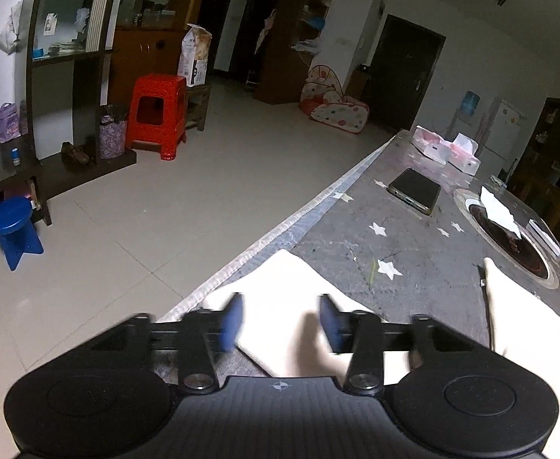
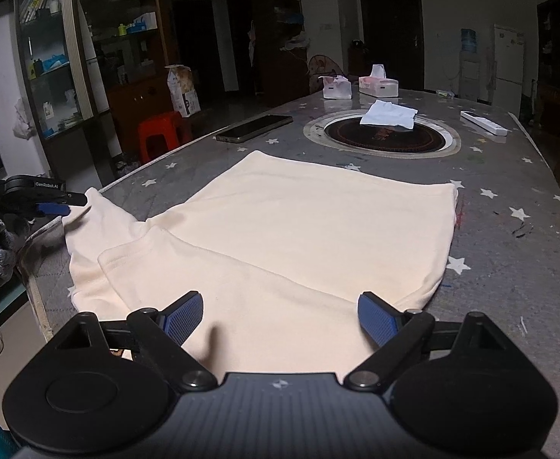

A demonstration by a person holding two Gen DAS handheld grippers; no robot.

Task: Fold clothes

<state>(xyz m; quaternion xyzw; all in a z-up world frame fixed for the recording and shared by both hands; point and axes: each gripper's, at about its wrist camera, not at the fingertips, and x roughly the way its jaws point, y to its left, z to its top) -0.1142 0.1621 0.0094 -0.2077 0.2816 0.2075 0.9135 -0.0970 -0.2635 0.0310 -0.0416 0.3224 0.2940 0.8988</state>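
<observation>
A cream garment (image 2: 280,225) lies spread on the grey star-patterned table (image 2: 509,252), one sleeve reaching to the table's left edge. My right gripper (image 2: 280,317) is open, its blue pads (image 2: 182,319) hovering over the garment's near edge. My left gripper (image 1: 282,321) is open over the sleeve (image 1: 280,287) at the table edge, with cloth between its blue pads (image 1: 232,319). It also shows in the right wrist view (image 2: 56,208), at the sleeve tip.
On the table lie a phone (image 2: 255,128), a round inset hotplate (image 2: 383,135) with a white cloth (image 2: 389,114), two tissue boxes (image 2: 377,86), and a white remote (image 2: 482,122). A red stool (image 1: 159,114) and blue stool (image 1: 14,229) stand on the floor.
</observation>
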